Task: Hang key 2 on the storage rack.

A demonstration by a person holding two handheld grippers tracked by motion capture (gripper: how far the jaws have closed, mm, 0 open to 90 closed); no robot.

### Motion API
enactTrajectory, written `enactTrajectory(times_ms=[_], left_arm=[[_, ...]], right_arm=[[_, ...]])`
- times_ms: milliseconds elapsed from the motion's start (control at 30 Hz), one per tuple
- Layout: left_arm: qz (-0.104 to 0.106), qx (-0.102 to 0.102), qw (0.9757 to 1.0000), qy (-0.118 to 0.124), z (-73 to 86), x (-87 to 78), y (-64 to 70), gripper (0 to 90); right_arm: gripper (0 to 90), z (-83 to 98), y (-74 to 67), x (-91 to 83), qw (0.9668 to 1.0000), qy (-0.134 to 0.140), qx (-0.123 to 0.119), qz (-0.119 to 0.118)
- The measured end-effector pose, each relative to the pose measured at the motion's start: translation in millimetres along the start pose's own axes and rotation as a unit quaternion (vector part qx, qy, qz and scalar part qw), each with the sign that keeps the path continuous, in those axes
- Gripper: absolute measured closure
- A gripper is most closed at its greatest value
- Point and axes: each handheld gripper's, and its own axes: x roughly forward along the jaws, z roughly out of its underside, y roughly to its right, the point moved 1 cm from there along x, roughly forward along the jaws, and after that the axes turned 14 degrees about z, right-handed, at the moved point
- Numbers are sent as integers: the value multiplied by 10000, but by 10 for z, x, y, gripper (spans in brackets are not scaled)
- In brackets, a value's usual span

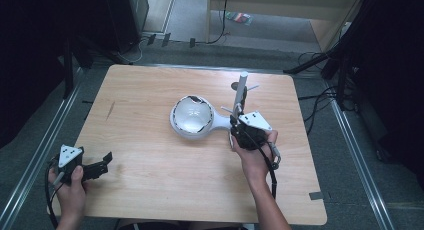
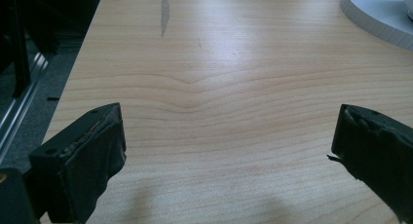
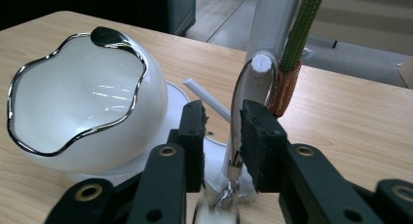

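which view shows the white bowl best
The right gripper view: the white bowl is close, its wavy dark rim and glossy inside clear. The high view shows it small, from above. The left gripper view catches just a white edge, top right.

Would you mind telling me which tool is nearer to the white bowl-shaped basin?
Right. The right tool sits just beside the white basin, jaws either side of the chrome tap. The left tool hangs open near the table's left front corner.

A white stand [image 1: 200,124] sits mid-table, slightly toward the far edge: a chrome-rimmed bowl [image 3: 80,104] on its round base, an upright white post [image 1: 242,90] at its right end.
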Motion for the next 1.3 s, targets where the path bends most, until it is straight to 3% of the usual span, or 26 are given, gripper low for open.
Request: enactTrajectory(times_ms=[67,233,467,500,600,800,1033,1300], left_arm=[[-2,-20,10000,36,2,-6,-6,0],[-7,11,10000,20,1,1,1,0],[4,-23,10000,-35,-6,13,-8,0],[28,-18,10000,-32,-6,10,-10,0],[36,-40,10000,-32,-7,10,-16,0],[45,-56,10000,-26,-8,7,-22,0],[74,-137,9999,24,-8,5,-35,0],[94,-211,9997,105,-3,-12,-53,0]], right_arm=[[621,1,4,2,10000,12,73,-7],[581,6,18,-4,9999,-48,113,-53],[474,59,69,-29,9997,96,238,-48],[409,71,97,-41,9995,190,242,-24],[340,79,122,-57,9993,354,48,137],[126,108,129,-93,9997,44,196,137],[40,162,215,-175,9994,-102,334,62],[7,390,493,-353,9987,-114,441,230]])
